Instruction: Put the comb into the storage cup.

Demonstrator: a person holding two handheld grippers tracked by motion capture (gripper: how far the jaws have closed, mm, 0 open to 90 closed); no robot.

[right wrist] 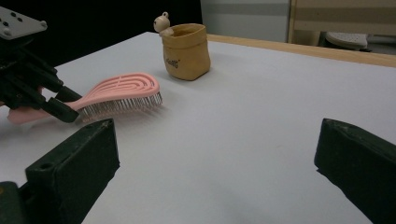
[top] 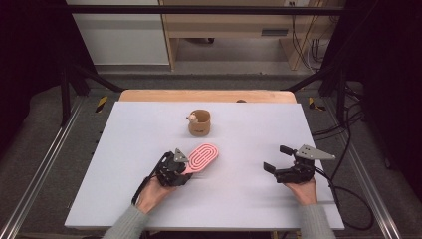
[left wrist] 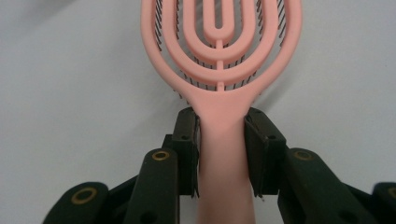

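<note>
White and nearly bare, the bench (top: 249, 199) stands on a wooden top in a dim workroom with cables and shelving behind. Toward its near-left part lies a pink hairbrush (top: 201, 157), bristles down on the surface, its vented oval head pointing away toward a small tan pouch (top: 199, 123) that stands upright farther back, well apart from the brush. The left tool (top: 185, 172) is clenched on the brush's handle: in the left gripper view both black pads press the narrow pink stem (left wrist: 222, 154) just below the head. The right tool (top: 277, 158) rests over the near-right part of the bench with its jaws spread wide and nothing between them. So the grasp appears made, while the lift and any carry, most likely toward the pouch, look yet to come; the brush head is not raised. A little bear-like figure (right wrist: 162, 23) peeks over the pouch's rim, and a small dark printed mark (right wrist: 172, 62) sits on its front, too blurred to read.
</note>
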